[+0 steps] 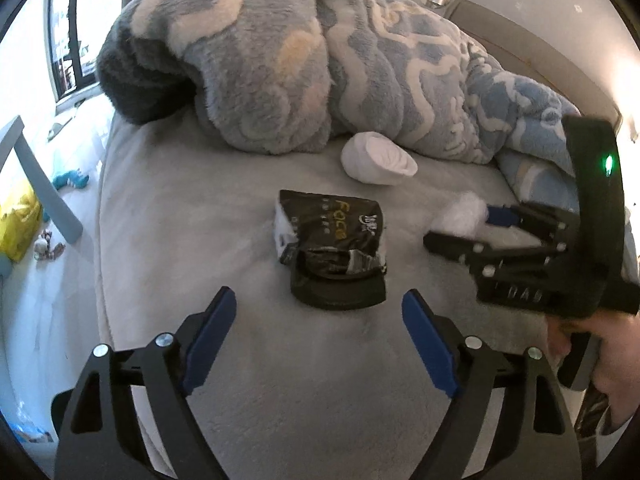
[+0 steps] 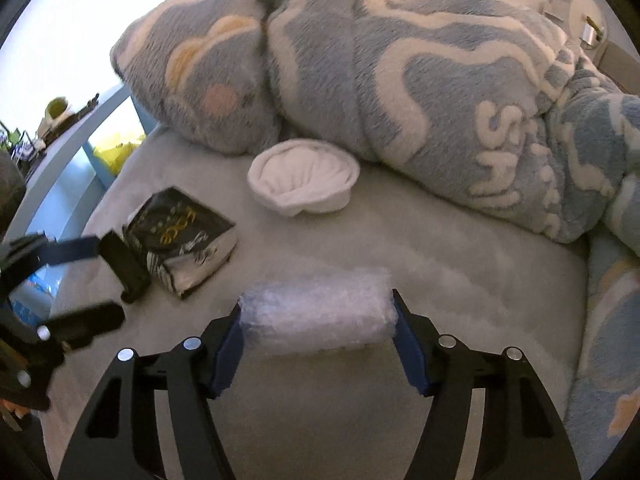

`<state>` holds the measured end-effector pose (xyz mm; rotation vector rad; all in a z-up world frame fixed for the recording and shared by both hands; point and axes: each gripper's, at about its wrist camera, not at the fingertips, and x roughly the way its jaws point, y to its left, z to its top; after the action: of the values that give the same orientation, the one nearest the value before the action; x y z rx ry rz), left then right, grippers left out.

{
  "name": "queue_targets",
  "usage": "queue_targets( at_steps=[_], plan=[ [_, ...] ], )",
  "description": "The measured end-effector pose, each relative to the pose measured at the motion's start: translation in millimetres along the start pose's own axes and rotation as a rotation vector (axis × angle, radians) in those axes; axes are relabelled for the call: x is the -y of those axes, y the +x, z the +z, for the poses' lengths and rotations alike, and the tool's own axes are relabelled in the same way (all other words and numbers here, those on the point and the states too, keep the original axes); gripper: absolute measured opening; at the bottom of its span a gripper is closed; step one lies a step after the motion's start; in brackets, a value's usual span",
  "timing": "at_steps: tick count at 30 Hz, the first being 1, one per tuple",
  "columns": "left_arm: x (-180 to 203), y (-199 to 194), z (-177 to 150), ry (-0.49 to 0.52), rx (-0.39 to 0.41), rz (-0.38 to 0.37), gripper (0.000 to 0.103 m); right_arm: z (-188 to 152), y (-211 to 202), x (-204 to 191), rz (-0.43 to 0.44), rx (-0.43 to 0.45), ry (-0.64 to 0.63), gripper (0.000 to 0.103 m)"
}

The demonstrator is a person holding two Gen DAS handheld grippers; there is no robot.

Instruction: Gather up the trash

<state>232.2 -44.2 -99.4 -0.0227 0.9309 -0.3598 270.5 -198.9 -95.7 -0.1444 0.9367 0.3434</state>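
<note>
A black packet (image 1: 332,236) printed "Face", torn open at its near end, lies on the grey bed sheet (image 1: 180,220). My left gripper (image 1: 319,298) is open, its blue pads (image 1: 212,340) either side of the packet's near end without touching it. To its right a roll of clear bubble wrap (image 2: 316,316) rests on the sheet. My right gripper (image 2: 318,316) is shut on it, one pad pressing on each end. A white rolled cloth (image 2: 304,182) sits further back against the blanket.
A thick blue and white fleece blanket (image 1: 280,60) is heaped across the back of the bed and down the right side. The bed's left edge drops to a floor with a yellow bag (image 1: 20,220) and small toys. A hand (image 1: 600,360) holds the right gripper.
</note>
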Motion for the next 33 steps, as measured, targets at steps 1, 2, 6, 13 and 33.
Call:
queue_targets(
  at_steps=[1, 2, 6, 13, 33],
  plan=[
    [2.9, 1.0, 0.5, 0.017, 0.003, 0.009, 0.084, 1.0, -1.7, 2.5, 0.001, 0.008, 0.009, 0.067],
    [5.4, 2.4, 1.0, 0.034, 0.002, 0.019, 0.083, 1.5, -3.5, 4.6, 0.003, 0.015, 0.019, 0.067],
    [6.2, 6.6, 2.7, 0.044, -0.002, 0.034, 0.076, 3.8, -6.1, 11.9, 0.013, 0.028, 0.046, 0.067],
    [6.5, 9.6, 5.3, 0.039, 0.000, 0.023, 0.052, 1.7, -7.5, 14.6, 0.008, 0.022, 0.044, 0.067],
    [-18.7, -52.4, -23.2, -0.056, 0.056, -0.021, 0.051, -4.3, -43.2, -42.8, 0.033, 0.071, 0.015, 0.067]
  ],
)
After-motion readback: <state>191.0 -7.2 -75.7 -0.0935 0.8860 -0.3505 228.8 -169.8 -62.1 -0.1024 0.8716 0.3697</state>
